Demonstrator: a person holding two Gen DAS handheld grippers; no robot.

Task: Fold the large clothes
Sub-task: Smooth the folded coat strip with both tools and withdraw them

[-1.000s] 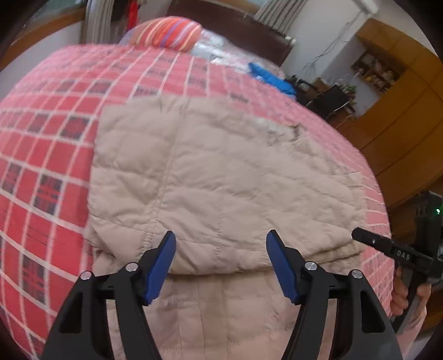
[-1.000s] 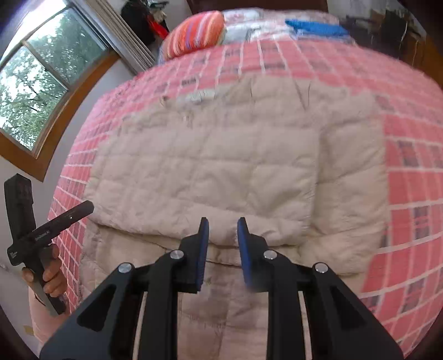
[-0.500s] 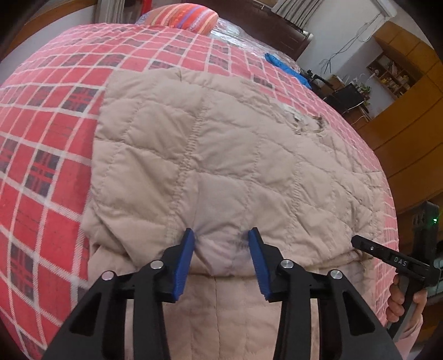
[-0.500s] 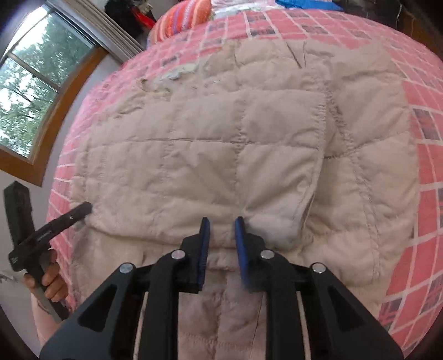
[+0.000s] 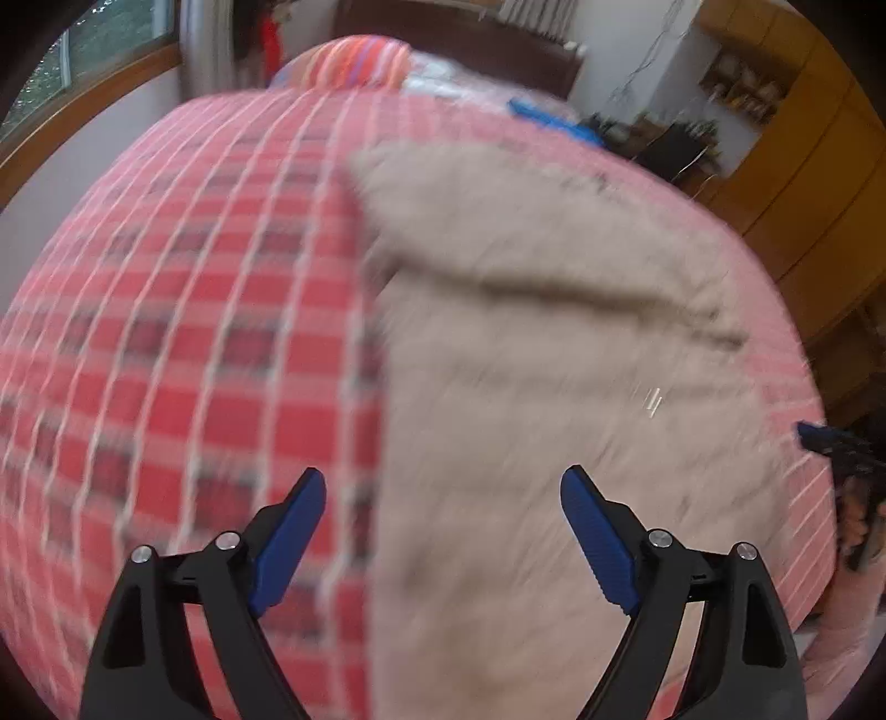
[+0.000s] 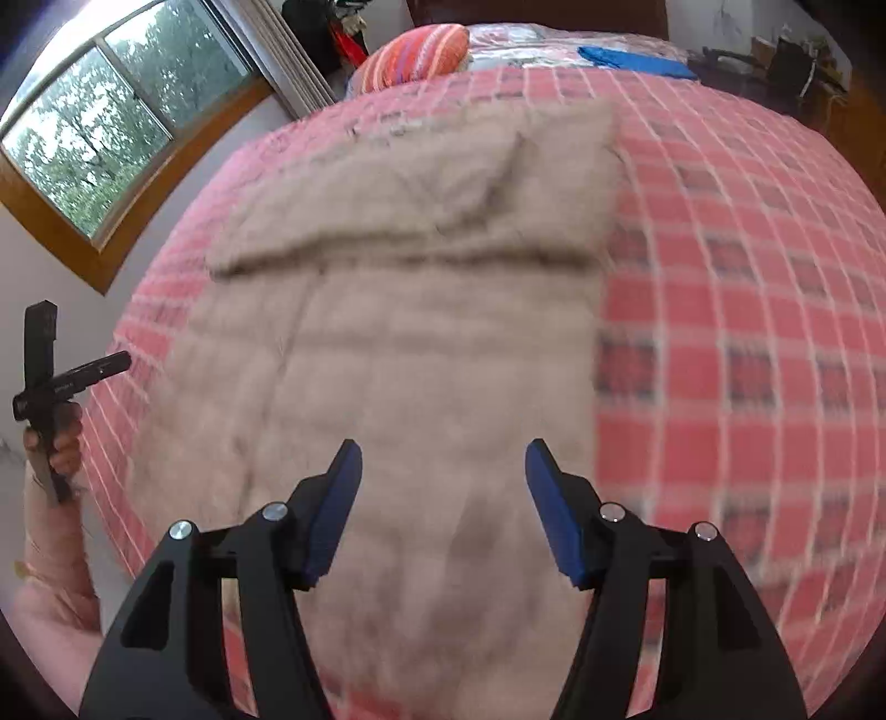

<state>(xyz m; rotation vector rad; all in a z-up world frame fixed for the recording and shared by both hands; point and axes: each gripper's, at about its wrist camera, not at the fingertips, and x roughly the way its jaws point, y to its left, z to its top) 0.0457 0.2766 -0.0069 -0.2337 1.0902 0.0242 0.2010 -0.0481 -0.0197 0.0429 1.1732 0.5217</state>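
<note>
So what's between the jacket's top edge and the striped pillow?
Only bare checked bedspread, shown in the right wrist view between the jacket and the pillow.

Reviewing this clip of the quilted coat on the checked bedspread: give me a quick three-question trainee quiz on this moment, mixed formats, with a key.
1. True or false: the left gripper is clamped on the beige quilted coat.
2. Multiple choice: the right gripper is A) shut on the coat, B) open above the coat, C) holding the striped pillow.
3. Fill in: the coat lies on a red checked ____.

Key: 1 false, both jaws stand wide apart with nothing between them; 2 B; 3 bedspread.
</note>
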